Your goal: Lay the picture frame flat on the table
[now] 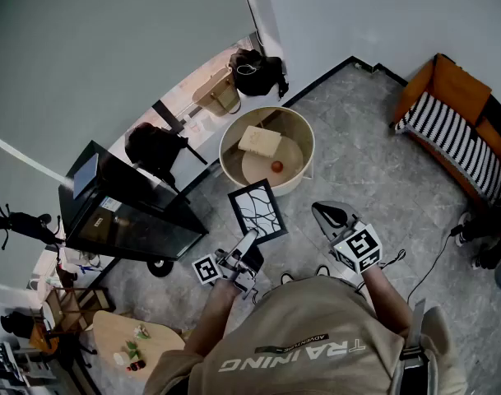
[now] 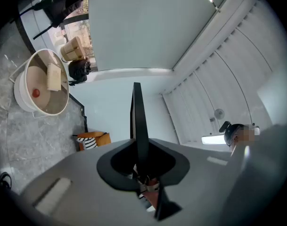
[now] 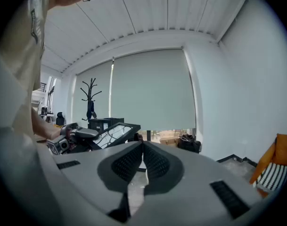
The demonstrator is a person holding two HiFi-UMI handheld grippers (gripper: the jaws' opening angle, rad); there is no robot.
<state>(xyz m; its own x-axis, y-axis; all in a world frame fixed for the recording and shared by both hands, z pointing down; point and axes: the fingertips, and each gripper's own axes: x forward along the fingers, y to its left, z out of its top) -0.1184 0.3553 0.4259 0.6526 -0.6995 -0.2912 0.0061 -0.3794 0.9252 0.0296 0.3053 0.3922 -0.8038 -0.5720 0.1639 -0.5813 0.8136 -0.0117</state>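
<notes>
A round cream table (image 1: 309, 142) with a raised rim stands on the grey stone floor just beyond the person. On it lie a pale box (image 1: 260, 141) and a small red ball (image 1: 276, 166). A black cabinet (image 1: 131, 212) stands to the left, and an orange chair (image 1: 452, 105) with a striped cushion is well off to the right.

The picture frame (image 1: 257, 212) has a black border around a white sheet crossed by black branching lines. It hangs tilted in the air over the floor, near the table's rim but apart from it.

The left claw (image 1: 248, 241) is clamped on the frame's lower edge, and its own view shows the frame edge-on as a thin dark strip. The right claw (image 1: 324, 212) hangs beside the frame with its jaws together and nothing between them.
</notes>
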